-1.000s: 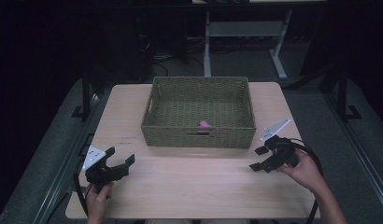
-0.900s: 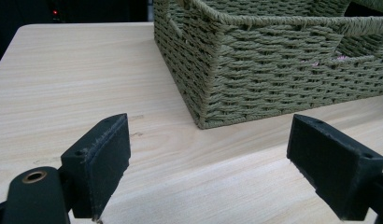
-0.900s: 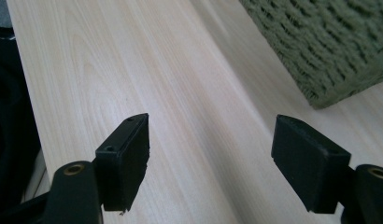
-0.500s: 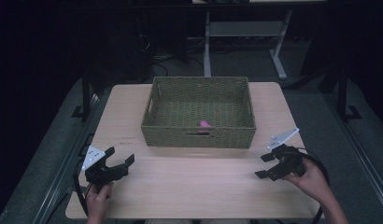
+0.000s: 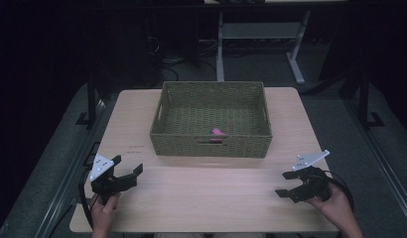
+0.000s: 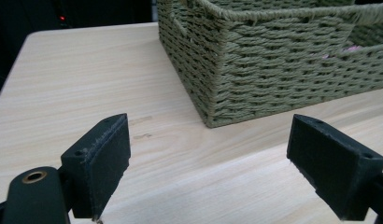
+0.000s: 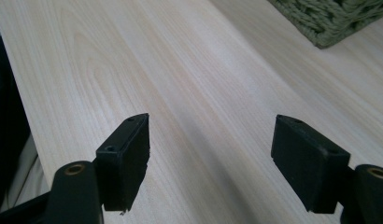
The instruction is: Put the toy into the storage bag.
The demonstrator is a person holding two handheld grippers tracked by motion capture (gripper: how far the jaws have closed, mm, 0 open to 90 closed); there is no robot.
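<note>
A green woven basket (image 5: pixel 211 145) stands at the middle back of the wooden table (image 5: pixel 201 193), with a small pink thing (image 5: pixel 219 132) lying inside near its front wall. My left gripper (image 5: pixel 127 172) rests low at the table's front left, open, nothing between its pads. In the left gripper view the basket's near corner (image 6: pixel 255 74) lies just ahead of the open jaws. My right gripper (image 5: pixel 286 184) is at the front right, held by a hand, open and empty, pointing left across the bare wood. A basket corner (image 7: pixel 334 18) shows at the top right of the right gripper view.
The table's front edge (image 5: pixel 201 231) runs just under both hands. Dark floor, cables and a white desk frame (image 5: pixel 221 44) lie beyond the table's far side. Bare wood spreads between the two grippers.
My right gripper has moved toward the table's front edge and a little down, away from the basket's right front corner. The left gripper has stayed where it was.
</note>
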